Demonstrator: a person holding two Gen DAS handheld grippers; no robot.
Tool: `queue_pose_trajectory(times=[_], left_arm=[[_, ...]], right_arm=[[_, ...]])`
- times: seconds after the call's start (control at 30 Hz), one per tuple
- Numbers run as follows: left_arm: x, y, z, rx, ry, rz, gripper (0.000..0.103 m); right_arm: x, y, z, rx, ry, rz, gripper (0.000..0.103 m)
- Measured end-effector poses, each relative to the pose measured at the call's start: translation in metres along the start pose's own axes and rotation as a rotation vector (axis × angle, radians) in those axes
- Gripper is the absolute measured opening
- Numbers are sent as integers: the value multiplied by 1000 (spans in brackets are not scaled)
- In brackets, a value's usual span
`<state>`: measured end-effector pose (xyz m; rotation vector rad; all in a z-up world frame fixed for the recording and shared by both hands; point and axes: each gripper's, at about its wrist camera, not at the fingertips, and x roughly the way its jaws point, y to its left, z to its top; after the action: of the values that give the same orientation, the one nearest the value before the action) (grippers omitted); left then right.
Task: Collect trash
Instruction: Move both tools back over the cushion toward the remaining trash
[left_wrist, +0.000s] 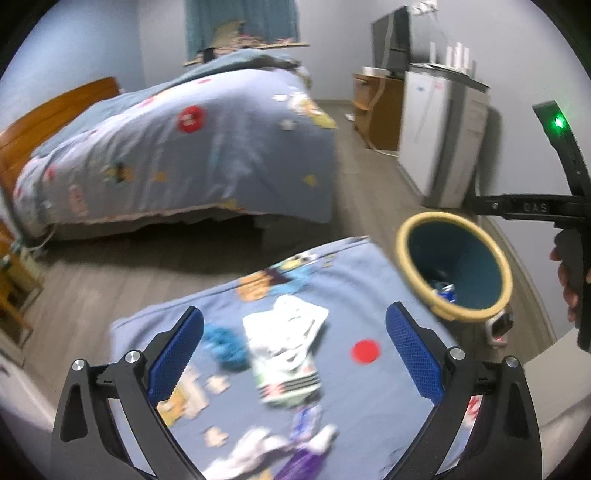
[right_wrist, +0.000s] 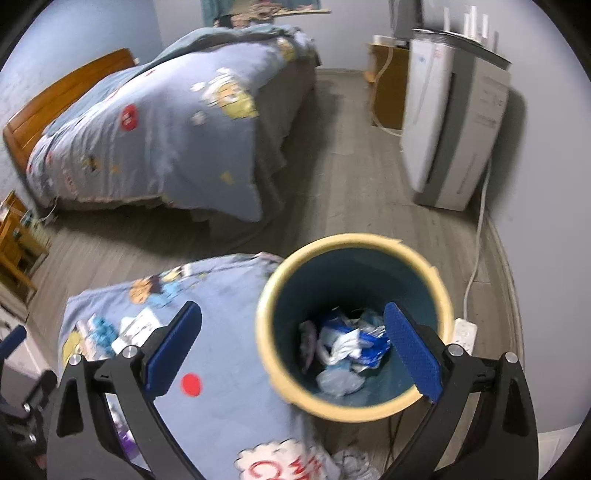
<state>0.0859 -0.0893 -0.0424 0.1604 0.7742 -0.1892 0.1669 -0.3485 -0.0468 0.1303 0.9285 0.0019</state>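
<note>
A teal bin with a yellow rim (right_wrist: 354, 325) stands on the floor beside a blue cloth-covered surface (left_wrist: 362, 280); it also shows in the left wrist view (left_wrist: 454, 266). Crumpled blue and white wrappers (right_wrist: 351, 343) lie inside it. On the cloth lie a white printed packet (left_wrist: 288, 350), a blue crumpled piece (left_wrist: 225, 343), white tissue (left_wrist: 255, 446) and a purple wrapper (left_wrist: 299, 465). My left gripper (left_wrist: 293, 354) is open and empty, above the packet. My right gripper (right_wrist: 291, 350) is open and empty, over the bin's rim.
A bed with a blue quilt (left_wrist: 177, 147) and a wooden headboard (left_wrist: 48, 114) stands across the wooden floor (right_wrist: 332, 166). A white appliance (right_wrist: 450, 122) and a wooden cabinet (left_wrist: 373, 103) stand at the right wall. A power strip (right_wrist: 465, 332) lies behind the bin.
</note>
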Motion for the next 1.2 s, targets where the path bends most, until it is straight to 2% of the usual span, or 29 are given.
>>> queue_pose_trajectory(times=[0.33, 0.53, 0.9, 1.2], left_arm=[[-34, 90, -66, -150, 47, 111, 98], [-38, 114, -89, -180, 65, 133, 98], [-27, 130, -109, -188, 92, 122, 98], [24, 102, -138, -109, 212, 11, 98]], right_arm=[[-8, 68, -20, -47, 38, 47, 97], [-5, 113, -32, -112, 59, 40, 97], [24, 165, -47, -171, 117, 32, 97], [70, 179, -53, -153, 205, 10, 97]])
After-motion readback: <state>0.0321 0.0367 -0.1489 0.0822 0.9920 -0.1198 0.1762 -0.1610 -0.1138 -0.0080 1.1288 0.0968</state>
